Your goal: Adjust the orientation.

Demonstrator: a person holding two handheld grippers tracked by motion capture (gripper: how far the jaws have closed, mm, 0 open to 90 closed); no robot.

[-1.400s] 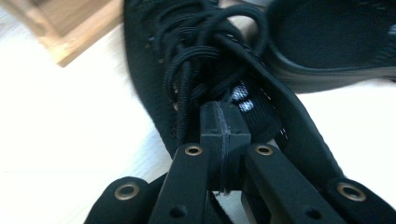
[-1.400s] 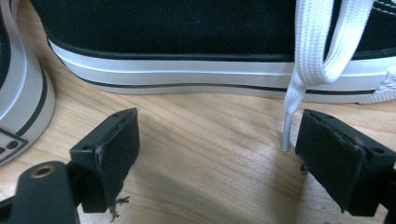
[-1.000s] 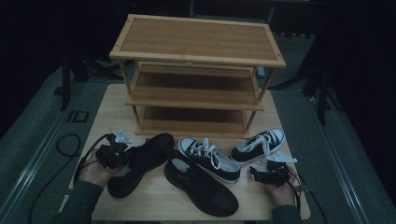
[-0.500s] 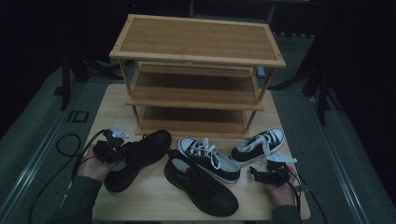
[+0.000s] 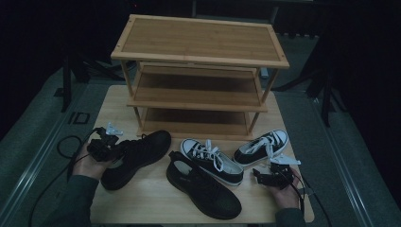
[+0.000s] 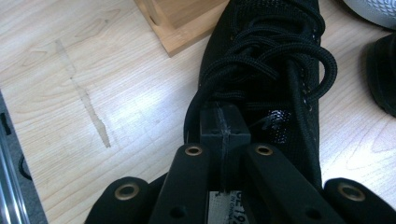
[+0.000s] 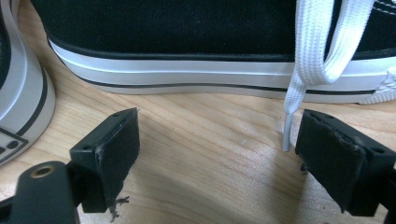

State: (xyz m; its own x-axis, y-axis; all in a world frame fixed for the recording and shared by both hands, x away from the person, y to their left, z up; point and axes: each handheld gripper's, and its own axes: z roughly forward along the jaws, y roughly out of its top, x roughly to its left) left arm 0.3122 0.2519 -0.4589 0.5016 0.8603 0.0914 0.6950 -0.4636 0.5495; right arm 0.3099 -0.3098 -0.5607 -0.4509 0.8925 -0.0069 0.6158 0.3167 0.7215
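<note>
Your left gripper had its jaws clamped on the black shoe, your right gripper rested jaws apart beside the sneaker on the worktop.

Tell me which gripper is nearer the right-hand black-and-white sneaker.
Right. The right gripper sits on the table just in front of the right-hand sneaker, jaws open and facing its side. The left gripper is far across the table, shut on a black shoe.

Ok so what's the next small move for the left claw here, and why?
Probably lift the black shoe toward the wooden rack: the left claw is shut on the shoe's rear collar, and the rack's shelves right behind look bare.
</note>
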